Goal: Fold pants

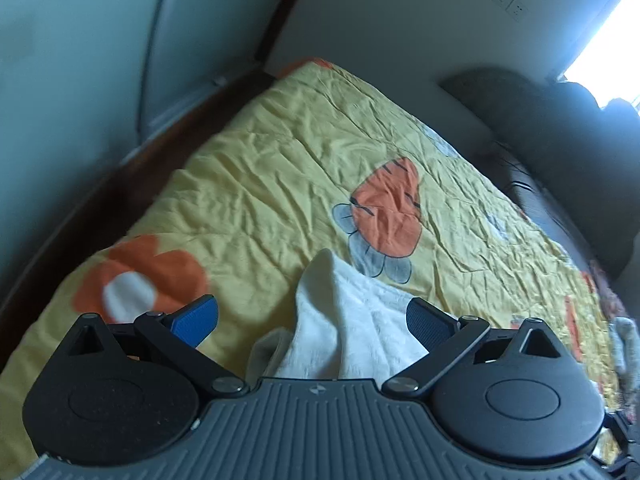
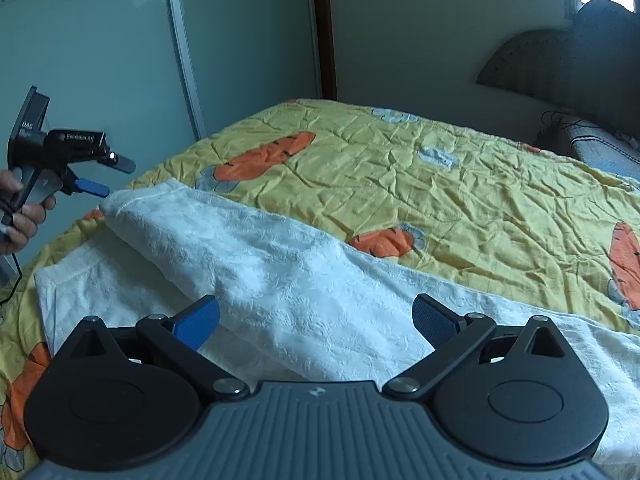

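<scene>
White textured pants (image 2: 280,272) lie across a yellow bedspread, one leg raised in a ridge over the other. In the left wrist view a peak of the white cloth (image 1: 344,308) stands between the wide-apart blue pads of my left gripper (image 1: 312,320), which is open. The left gripper also shows in the right wrist view (image 2: 108,178), hand-held just beside the raised leg end, its fingers spread. My right gripper (image 2: 316,320) is open above the middle of the pants, holding nothing.
The yellow bedspread (image 2: 440,184) with orange carrot prints covers the bed. A glass wardrobe door (image 2: 100,60) stands to the left, a dark headboard (image 2: 560,56) at the far right, a dark wooden bed frame (image 1: 132,152) along the left side.
</scene>
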